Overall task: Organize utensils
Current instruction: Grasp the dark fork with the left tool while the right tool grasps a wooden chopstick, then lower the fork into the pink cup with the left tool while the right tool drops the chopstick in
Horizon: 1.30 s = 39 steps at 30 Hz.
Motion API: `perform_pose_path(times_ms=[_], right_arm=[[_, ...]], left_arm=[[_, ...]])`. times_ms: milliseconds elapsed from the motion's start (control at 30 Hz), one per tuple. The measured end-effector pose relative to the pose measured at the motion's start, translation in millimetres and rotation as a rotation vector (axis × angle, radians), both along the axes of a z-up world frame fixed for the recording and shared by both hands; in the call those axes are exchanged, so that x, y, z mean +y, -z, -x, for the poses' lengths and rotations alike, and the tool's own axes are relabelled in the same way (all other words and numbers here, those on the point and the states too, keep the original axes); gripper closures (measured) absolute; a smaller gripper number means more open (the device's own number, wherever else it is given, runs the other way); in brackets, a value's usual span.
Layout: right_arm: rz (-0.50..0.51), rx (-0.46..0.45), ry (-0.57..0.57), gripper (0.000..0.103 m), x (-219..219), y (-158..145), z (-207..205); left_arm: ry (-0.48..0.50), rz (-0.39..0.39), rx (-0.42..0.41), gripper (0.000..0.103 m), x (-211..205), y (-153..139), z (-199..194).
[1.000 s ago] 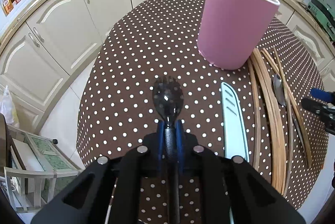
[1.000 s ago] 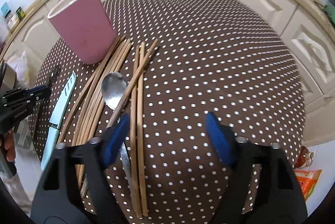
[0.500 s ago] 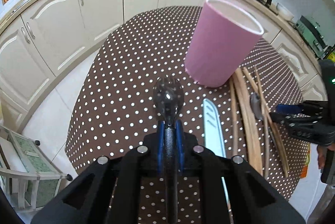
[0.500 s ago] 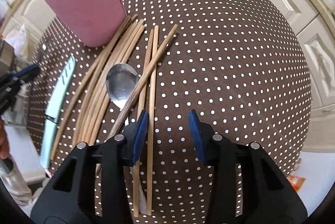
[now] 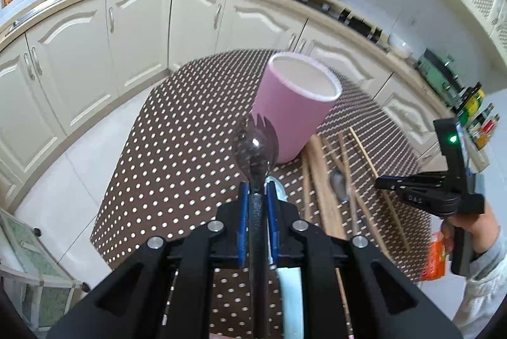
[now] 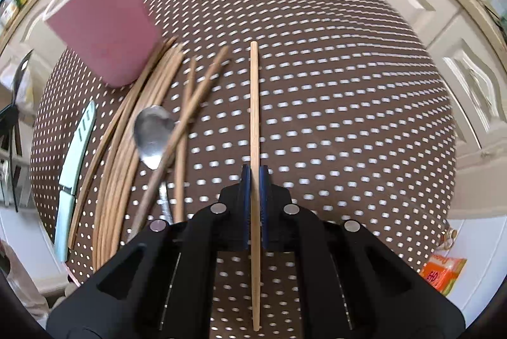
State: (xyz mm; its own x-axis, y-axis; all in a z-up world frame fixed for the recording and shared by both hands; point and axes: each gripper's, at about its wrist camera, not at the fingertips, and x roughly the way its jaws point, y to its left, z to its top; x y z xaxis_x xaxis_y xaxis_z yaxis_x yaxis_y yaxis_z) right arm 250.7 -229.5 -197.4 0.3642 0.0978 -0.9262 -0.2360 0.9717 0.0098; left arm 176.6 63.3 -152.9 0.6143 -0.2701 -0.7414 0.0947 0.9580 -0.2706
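My left gripper (image 5: 256, 190) is shut on a black spork (image 5: 255, 145) and holds it in the air, its head in front of the pink holder (image 5: 296, 104). My right gripper (image 6: 255, 172) is shut on one light wooden chopstick (image 6: 254, 104), lifted above the dotted table (image 6: 332, 104). Other chopsticks (image 6: 139, 142), a metal spoon (image 6: 152, 133) and a pale blue knife (image 6: 74, 155) lie on the table beside the pink holder (image 6: 101, 28). The right gripper also shows in the left wrist view (image 5: 380, 182).
The round table with a brown dotted cloth (image 5: 177, 148) stands in a kitchen with cream cabinets (image 5: 79, 53). An orange packet (image 6: 443, 270) lies on the floor at the right. A small shelf unit (image 5: 28, 263) stands at the lower left.
My left gripper has risen with the spork, so the holder sits lower in view. My right gripper has closed on a chopstick and lifted it off the table.
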Motion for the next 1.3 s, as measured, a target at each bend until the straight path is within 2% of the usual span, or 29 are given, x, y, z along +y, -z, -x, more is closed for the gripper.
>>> perform_pose_path(times_ms=[100,300,500,533,633,733,800,900,967,1167,1300], right_arm=[[-0.065,-0.058,0.026,0.097,-11,-14,4],[-0.246,-0.260,0.002,0.097,-7,-66,13],[-0.411,-0.469,-0.068,0.097,6,-117,18],[-0.435,-0.493,-0.074,0.097,4,-122,21],[-0.504,-0.568,-0.085,0.097,22,-138,15],[-0.547,-0.599,-0.101,0.097,40,-144,4],[-0.579,-0.599,-0.101,0.097,50,-143,-5],[-0.619,-0.632,-0.076,0.097,56,-140,-19],[-0.635,-0.663,-0.055,0.097,58,-139,-26],[-0.610,-0.785,-0.017,0.097,70,-139,-28],[-0.587,-0.802,-0.010,0.097,78,-128,-35]], left_arm=[[-0.002,0.034,-0.057,0.092,-3,-11,3],[0.004,0.095,-0.175,0.092,-9,-34,-4],[0.008,0.119,-0.354,0.092,-27,-68,-13],[0.003,0.120,-0.403,0.092,-31,-74,-17],[-0.028,0.124,-0.474,0.092,-35,-82,-27],[-0.061,0.141,-0.564,0.092,-39,-88,-39],[-0.072,0.148,-0.588,0.092,-41,-89,-46],[-0.102,0.201,-0.610,0.092,-38,-87,-59],[-0.124,0.191,-0.638,0.092,-39,-86,-66],[-0.148,0.212,-0.637,0.092,-34,-73,-85],[-0.156,0.189,-0.653,0.092,-36,-62,-90]])
